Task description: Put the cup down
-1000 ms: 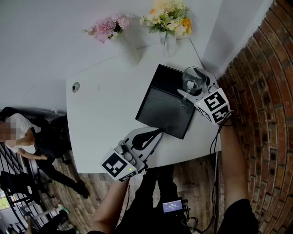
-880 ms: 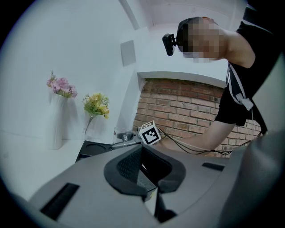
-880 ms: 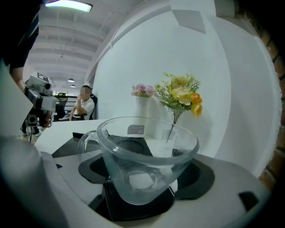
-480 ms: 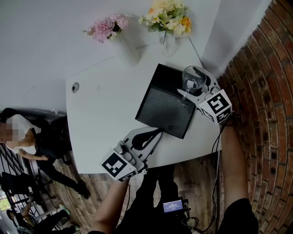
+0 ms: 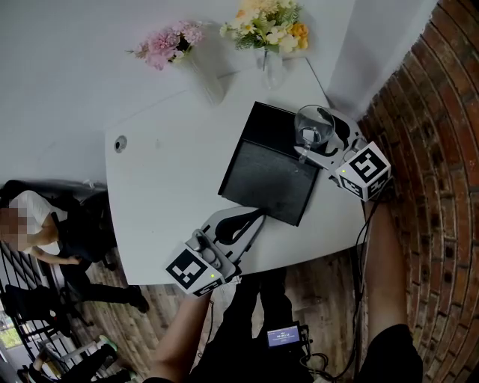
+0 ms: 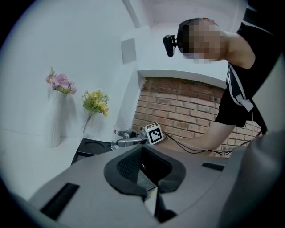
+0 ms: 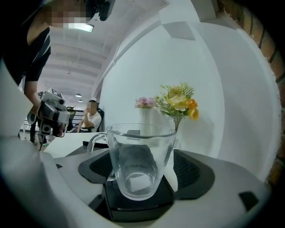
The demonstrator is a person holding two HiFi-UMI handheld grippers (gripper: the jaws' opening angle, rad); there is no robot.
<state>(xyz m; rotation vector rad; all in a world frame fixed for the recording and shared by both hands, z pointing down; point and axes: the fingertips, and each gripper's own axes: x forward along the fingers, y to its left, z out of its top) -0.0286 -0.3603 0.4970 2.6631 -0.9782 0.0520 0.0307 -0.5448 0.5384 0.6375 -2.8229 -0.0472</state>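
Spanning the scene, the white table (image 5: 165,187) carries a black tray (image 5: 262,179) on its right side. The left gripper (image 5: 258,217) sits at the near edge, well apart, jaws together on nothing. The right gripper (image 5: 314,135) clamps the glass cup (image 5: 310,123) upright over the tray's far right corner. The set-down looks to be straight below, though I cannot tell whether the base already touches.

pink flowers (image 5: 166,43), yellow flowers (image 5: 271,21), black tray (image 5: 262,179)
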